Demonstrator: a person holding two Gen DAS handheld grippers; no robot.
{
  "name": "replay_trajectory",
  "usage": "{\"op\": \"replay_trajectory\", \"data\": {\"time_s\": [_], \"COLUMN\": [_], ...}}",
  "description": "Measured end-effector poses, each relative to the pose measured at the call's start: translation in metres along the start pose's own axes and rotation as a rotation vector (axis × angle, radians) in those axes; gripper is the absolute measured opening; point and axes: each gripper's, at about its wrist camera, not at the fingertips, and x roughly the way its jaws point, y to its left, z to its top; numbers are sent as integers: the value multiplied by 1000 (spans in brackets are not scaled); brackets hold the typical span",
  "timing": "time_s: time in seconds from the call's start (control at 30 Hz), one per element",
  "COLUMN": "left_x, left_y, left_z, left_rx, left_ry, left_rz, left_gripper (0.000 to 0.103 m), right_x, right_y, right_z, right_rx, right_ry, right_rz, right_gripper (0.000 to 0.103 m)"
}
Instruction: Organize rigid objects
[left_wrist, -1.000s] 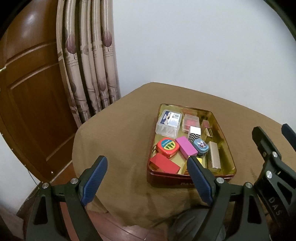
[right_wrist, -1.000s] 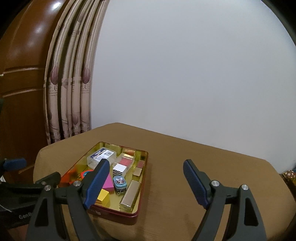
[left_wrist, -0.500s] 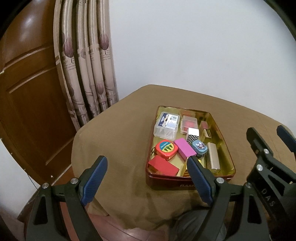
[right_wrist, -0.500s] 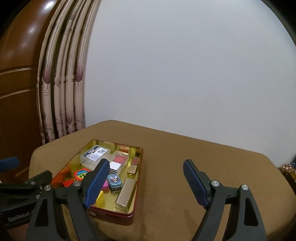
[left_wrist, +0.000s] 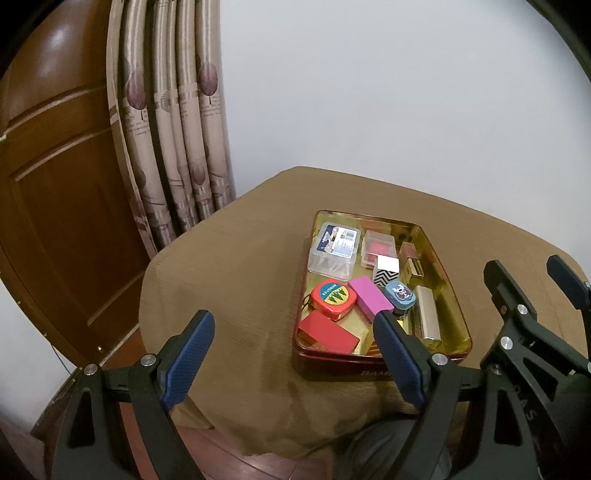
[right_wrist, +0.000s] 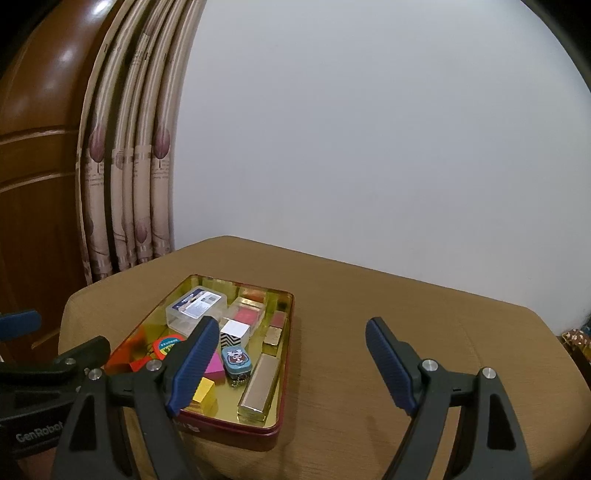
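A red tin with a gold inside (left_wrist: 448, 280) (right_wrist: 286, 354) sits on the brown-clothed table and holds several small rigid objects: a clear plastic box (left_wrist: 334, 251) (right_wrist: 195, 306), a red tape measure (left_wrist: 332, 297), a pink block (left_wrist: 369, 301), a blue tin (left_wrist: 400, 293) (right_wrist: 236, 358), a gold bar (left_wrist: 428, 321) (right_wrist: 260, 386), a zigzag cube (left_wrist: 386, 271) (right_wrist: 232, 332) and a red card box (left_wrist: 327, 334). My left gripper (left_wrist: 291, 360) is open and empty, in front of the tin's near left. My right gripper (right_wrist: 291, 363) is open and empty, near the tin's right edge; it also shows in the left wrist view (left_wrist: 535, 295).
The table (right_wrist: 406, 314) stands in a corner by a white wall. A patterned curtain (left_wrist: 173, 129) and a wooden door (left_wrist: 55, 184) are at the left. Bare cloth lies right of the tin. The table's front edge drops to a wooden floor (left_wrist: 229, 454).
Both grippers have drawn back and up a little from the tin, still open. The objects in the tin have not moved.
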Motion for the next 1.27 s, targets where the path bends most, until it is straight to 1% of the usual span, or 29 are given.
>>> {"op": "replay_trajectory", "data": {"time_s": [0.37,0.53,0.6,0.8,1.13,1.27], "left_x": [3,2,3,5,10,8], "left_y": [2,4,1,3,8,9], "left_z": [-1,-4,-5,-6,-5,-4], "left_rx": [0,-19,2,2,-23,-31], "left_ry": [5,-16,-20,-10,31,32], "left_rz": [-9,-26,-7,-15,-16,-1], "left_gripper": [85,87,86,83,83,83], "right_x": [7,8,8,10,12,13], "right_y": [1,1,1,0,3,4], "right_z": [-3,-2,-2,-3,-4,-4], "right_rx": [2,2,2,9,5,6], "right_ry": [25,30,29,35,46,53], "right_rz": [0,9,10,21,32,36], "right_gripper": [84,84,84,84,84,84]}}
